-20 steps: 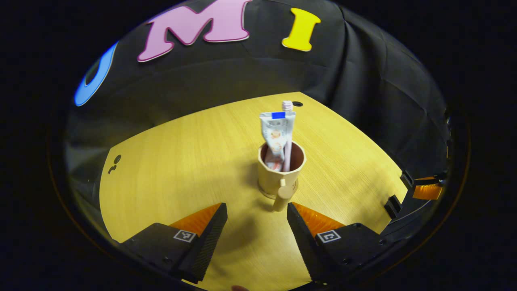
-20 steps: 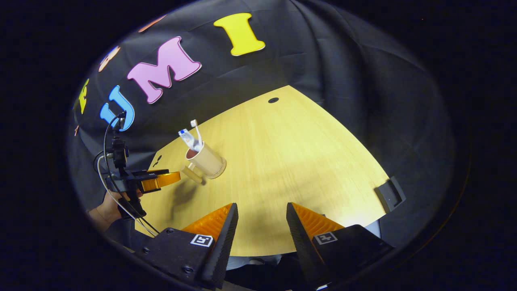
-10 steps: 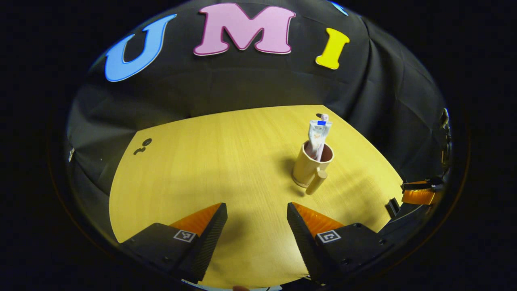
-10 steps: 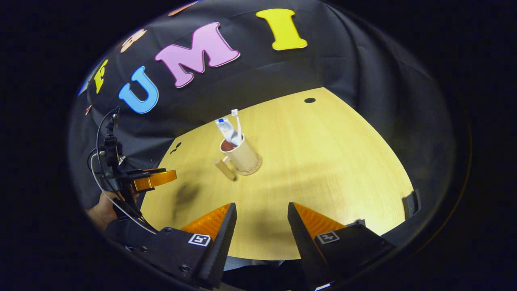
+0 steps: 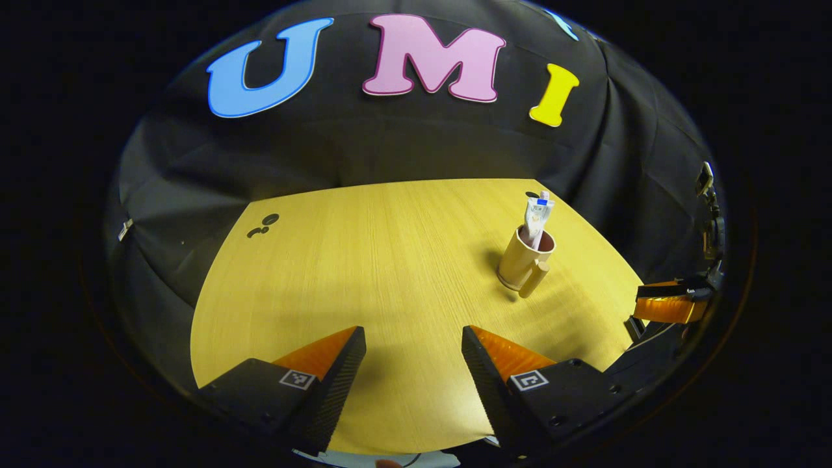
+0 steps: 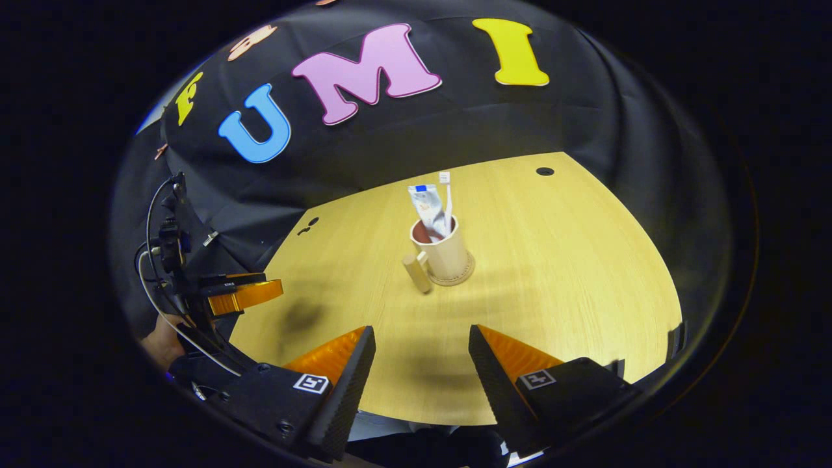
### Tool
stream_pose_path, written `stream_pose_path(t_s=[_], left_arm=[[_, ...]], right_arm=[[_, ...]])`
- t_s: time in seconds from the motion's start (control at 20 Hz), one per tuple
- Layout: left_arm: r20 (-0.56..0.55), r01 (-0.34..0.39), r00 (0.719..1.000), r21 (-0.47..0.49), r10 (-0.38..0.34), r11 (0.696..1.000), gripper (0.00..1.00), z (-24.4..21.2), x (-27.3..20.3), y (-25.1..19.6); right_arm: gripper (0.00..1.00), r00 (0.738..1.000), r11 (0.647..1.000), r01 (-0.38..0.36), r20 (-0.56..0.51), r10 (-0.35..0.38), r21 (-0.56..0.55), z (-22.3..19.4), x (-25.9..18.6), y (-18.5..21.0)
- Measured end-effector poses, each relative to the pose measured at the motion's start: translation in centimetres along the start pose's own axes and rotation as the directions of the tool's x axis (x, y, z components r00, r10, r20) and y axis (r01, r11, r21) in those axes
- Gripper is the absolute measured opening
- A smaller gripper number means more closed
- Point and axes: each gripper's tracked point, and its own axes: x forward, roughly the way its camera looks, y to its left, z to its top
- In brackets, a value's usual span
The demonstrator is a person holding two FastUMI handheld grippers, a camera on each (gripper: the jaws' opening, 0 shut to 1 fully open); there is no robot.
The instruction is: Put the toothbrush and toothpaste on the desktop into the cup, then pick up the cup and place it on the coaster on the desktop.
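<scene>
Wooden desktop [image 6: 552, 260] bare around cup [image 6: 448, 257] w/ toothbrush [image 6: 446, 195], toothpaste [image 6: 426, 208].

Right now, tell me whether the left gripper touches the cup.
Apart. The left gripper view shows bare desktop between the open left gripper and the cup.

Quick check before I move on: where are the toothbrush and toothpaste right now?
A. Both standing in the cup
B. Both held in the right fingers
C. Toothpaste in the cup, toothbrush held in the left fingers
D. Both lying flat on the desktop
A: the toothbrush and toothpaste both stick up out of the cup, which stands on the desktop; both grippers are open, holding nothing.
</scene>
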Motion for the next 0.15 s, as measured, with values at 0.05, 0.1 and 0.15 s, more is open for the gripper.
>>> stream_pose_path(t_s=[0.05, 0.1, 0.15], left_arm=[[0.0, 0.001, 1.0, -0.007, -0.001, 1.0, 0.93, -0.3, -0.4, 0.4], [0.0, 0.003, 1.0, -0.016, -0.003, 1.0, 0.93, -0.6, -0.8, 0.7], [-0.002, 0.006, 1.0, -0.023, -0.006, 1.0, 0.93, -0.8, -1.1, 0.9]], right_arm=[[0.89, 1.0, 1.0, -0.003, 0.0, 0.003, -0.007, 0.0, 0.2, 0.7], [0.9, 1.0, 1.0, -0.006, 0.0, 0.006, -0.015, 0.1, 0.4, 1.3], [0.93, 1.0, 1.0, -0.008, 0.001, 0.009, -0.024, 0.1, 0.5, 1.8]])
